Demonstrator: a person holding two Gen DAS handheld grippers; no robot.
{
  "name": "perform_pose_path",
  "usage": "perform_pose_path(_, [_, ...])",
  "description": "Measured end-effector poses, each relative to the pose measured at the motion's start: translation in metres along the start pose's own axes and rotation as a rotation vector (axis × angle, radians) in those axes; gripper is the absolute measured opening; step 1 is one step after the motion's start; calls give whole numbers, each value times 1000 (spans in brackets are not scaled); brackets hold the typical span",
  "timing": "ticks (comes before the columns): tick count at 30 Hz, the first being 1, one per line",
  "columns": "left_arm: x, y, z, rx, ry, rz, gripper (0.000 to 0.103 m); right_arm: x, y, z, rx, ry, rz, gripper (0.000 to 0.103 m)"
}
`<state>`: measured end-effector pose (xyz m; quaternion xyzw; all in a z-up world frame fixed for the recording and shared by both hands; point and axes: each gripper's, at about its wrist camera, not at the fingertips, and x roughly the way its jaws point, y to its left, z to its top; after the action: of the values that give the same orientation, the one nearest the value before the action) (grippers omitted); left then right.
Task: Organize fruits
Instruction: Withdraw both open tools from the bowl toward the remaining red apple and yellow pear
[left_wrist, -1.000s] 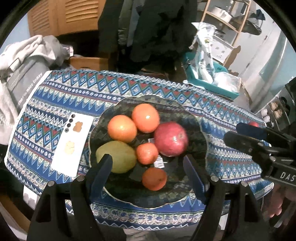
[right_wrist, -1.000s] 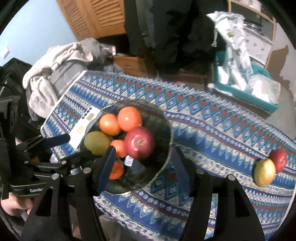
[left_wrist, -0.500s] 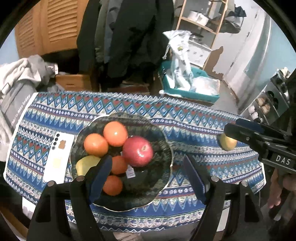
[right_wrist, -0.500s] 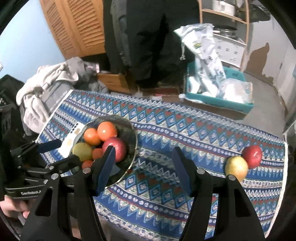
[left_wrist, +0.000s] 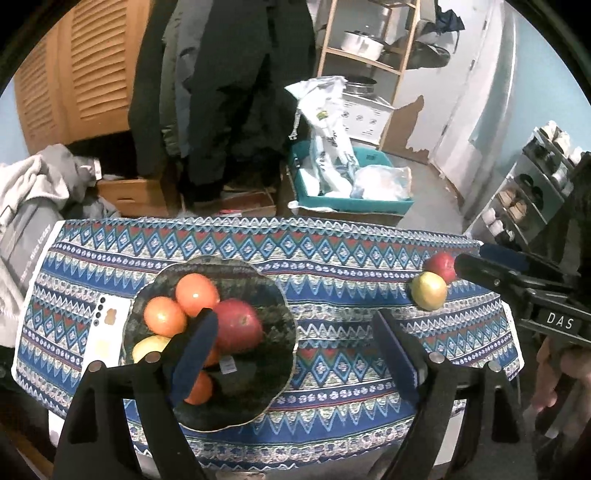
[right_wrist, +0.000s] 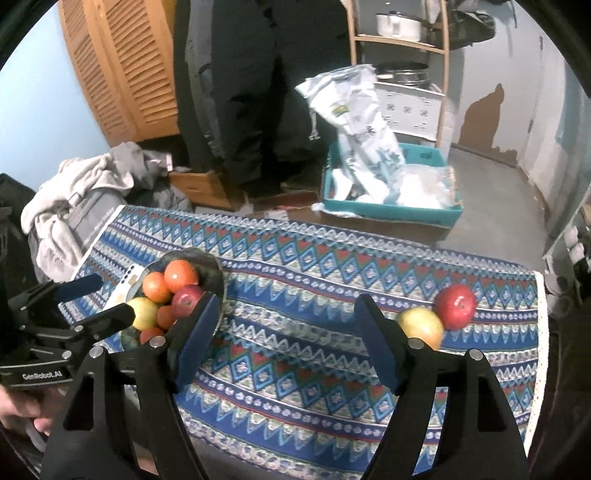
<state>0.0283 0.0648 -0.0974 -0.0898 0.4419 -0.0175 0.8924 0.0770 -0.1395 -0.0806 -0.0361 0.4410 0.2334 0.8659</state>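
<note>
A dark scalloped plate (left_wrist: 273, 295) (right_wrist: 218, 275) on the patterned tablecloth holds several oranges (left_wrist: 196, 294), a red apple (left_wrist: 236, 325) and a yellow-green fruit (left_wrist: 147, 347). At the cloth's right end lie a loose yellow apple (left_wrist: 429, 290) (right_wrist: 421, 325) and a red apple (left_wrist: 439, 266) (right_wrist: 455, 306), touching each other. My left gripper (left_wrist: 291, 347) hangs above the plate's right side, its jaws opening with nothing between them. My right gripper (right_wrist: 284, 336) is over bare cloth between plate and loose apples, jaws opening and empty.
A white phone (left_wrist: 107, 328) lies left of the plate. Behind the table stand a teal crate (left_wrist: 351, 192) with plastic bags, a cardboard box (left_wrist: 133, 195), hanging dark coats and a wooden shelf. Grey clothes (right_wrist: 74, 199) are piled at the left. A hand (left_wrist: 554, 373) holds the right gripper.
Both grippers have pulled back and up from the plate, so more of the table shows and the two loose apples come into the left view. Both sets of jaws stand wider.
</note>
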Motion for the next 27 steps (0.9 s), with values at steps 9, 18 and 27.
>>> perform_pose_path(9, [7, -35, 7, 44, 11, -24, 88, -19, -42, -10, 56, -23, -50, 78])
perform_pose_path(18, [22, -66, 13, 85, 33, -41, 91, -31, -89, -22, 126, -31, -105, 82])
perform_pose_path(27, [47, -98, 18, 134, 79, -56, 91, -37, -138, -32, 200, -23, -149, 82])
